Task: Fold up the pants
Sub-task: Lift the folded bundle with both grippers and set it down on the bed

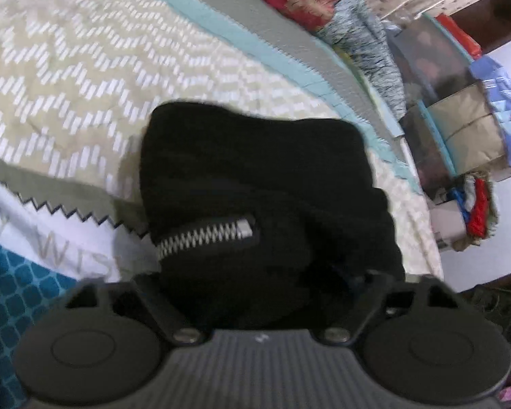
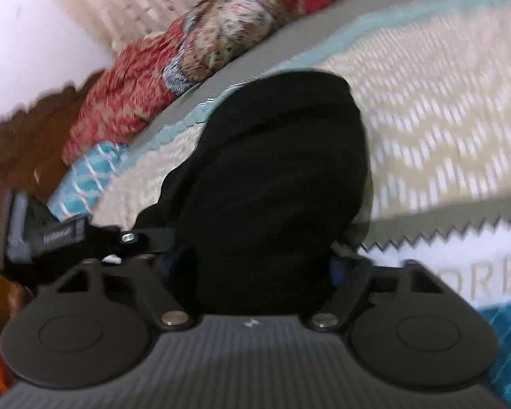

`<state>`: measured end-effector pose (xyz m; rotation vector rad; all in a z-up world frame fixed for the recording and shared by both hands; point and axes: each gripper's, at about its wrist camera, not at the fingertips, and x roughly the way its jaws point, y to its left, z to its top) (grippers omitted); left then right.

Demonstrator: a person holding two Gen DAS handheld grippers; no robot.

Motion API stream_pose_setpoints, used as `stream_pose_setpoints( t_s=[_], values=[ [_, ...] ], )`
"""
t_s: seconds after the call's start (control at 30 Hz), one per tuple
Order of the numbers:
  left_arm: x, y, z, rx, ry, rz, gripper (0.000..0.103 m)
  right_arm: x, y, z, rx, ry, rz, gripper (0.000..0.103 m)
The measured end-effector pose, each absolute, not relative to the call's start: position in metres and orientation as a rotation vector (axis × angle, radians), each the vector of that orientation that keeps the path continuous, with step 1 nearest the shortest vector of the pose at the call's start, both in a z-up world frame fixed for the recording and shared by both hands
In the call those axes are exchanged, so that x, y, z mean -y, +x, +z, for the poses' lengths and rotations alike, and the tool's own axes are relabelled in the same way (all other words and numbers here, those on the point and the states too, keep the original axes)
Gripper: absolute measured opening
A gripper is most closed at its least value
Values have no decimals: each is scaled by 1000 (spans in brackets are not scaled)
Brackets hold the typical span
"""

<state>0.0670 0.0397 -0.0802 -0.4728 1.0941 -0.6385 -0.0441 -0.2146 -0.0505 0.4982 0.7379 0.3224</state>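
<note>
Left gripper (image 1: 255, 293) and right gripper (image 2: 255, 272), fingertips hidden.

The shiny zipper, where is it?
In the left wrist view, the zipper sits on the black pants, low and left of middle, just ahead of the left gripper, over the patterned bedspread.

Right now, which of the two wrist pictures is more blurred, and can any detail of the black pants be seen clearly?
Right wrist view: more smeared, the bedspread pattern streaks and the pants are a flat black mass. Left wrist view: only slightly soft; the silver zipper reads clearly, but the folds of the cloth are lost in darkness. Both views bend straight edges near the rim.
</note>
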Motion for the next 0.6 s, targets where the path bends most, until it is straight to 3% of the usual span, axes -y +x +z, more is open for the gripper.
stream_pose_setpoints(
  t_s=[0.1,0.2,0.47,0.6],
  values=[
    [-37,69,-51,-1027,-463,-681,66,215,-44,-26,-673,494,354,48],
    [-31,89,-22,-962,-455,-698,66,214,-31,1,-586,459,364,44],
    [11,186,54,-746,-338,-703,67,238,51,31,-391,401,351,43],
    [32,236,61,-665,-287,-696,67,248,96,28,-297,403,315,43]
  ],
)
